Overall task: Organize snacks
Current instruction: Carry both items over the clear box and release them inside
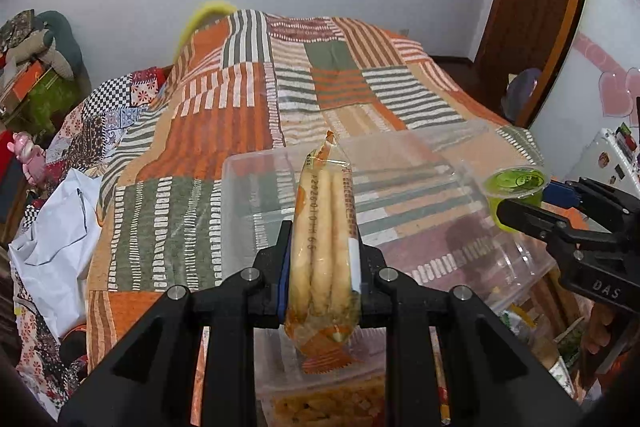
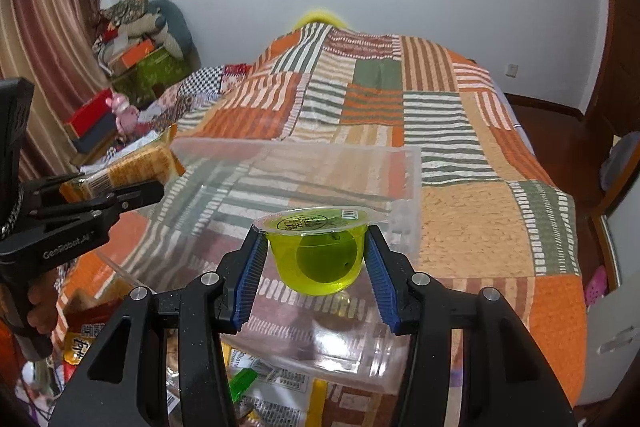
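Observation:
My left gripper (image 1: 322, 263) is shut on a clear packet of breadsticks (image 1: 322, 243), held upright above a clear plastic box (image 1: 256, 163) on the bed. My right gripper (image 2: 316, 259) is shut on a green jelly cup (image 2: 316, 251), held by its sides over the same clear box (image 2: 412, 167). The jelly cup also shows at the right of the left wrist view (image 1: 514, 187), with the right gripper (image 1: 532, 219) around it. The left gripper and its packet (image 2: 120, 171) show at the left of the right wrist view.
The box sits on a patchwork orange, green and white bedspread (image 1: 224, 115). Several snack packets lie below the grippers (image 2: 272, 387). A white bag (image 1: 56, 239) lies at the bed's left. Cluttered boxes (image 2: 136, 63) stand by the far wall; a wooden door (image 1: 536, 7) stands at the right.

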The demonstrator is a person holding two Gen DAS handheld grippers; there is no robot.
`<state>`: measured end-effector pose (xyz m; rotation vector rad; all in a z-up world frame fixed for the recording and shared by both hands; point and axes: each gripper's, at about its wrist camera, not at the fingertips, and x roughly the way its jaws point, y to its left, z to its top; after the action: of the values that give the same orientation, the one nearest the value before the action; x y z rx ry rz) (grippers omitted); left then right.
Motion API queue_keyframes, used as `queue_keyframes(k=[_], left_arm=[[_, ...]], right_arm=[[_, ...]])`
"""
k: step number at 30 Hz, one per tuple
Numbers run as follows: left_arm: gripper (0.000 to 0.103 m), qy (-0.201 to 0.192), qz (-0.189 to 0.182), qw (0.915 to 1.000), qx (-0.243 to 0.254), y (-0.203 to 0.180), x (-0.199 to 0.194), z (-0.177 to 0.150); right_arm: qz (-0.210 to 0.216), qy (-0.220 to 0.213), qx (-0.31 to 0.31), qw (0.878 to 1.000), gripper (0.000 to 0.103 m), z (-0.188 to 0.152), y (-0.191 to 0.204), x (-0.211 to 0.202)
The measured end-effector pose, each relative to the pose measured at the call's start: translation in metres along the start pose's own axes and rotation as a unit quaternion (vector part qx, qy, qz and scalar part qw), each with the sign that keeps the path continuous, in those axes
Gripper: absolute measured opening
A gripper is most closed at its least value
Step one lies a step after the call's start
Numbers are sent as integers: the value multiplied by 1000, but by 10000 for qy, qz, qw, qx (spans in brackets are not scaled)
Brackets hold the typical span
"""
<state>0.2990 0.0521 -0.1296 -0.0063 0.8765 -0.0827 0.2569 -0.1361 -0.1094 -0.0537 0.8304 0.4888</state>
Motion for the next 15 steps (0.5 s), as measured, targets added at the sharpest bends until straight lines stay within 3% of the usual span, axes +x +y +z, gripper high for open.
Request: queue_keyframes(k=[7, 14, 15], left_arm=[[23, 319, -223, 9991, -149, 4, 20, -5], [24, 344, -47, 9993, -148, 3, 19, -6], [29, 361, -34, 9992, -170, 4, 20, -6]], right_arm=[[9, 184, -58, 9998, 46, 0, 0, 10], [-13, 270, -130, 9996, 47, 0, 2, 11], [-24, 286, -147, 9995, 47, 0, 2, 11]])
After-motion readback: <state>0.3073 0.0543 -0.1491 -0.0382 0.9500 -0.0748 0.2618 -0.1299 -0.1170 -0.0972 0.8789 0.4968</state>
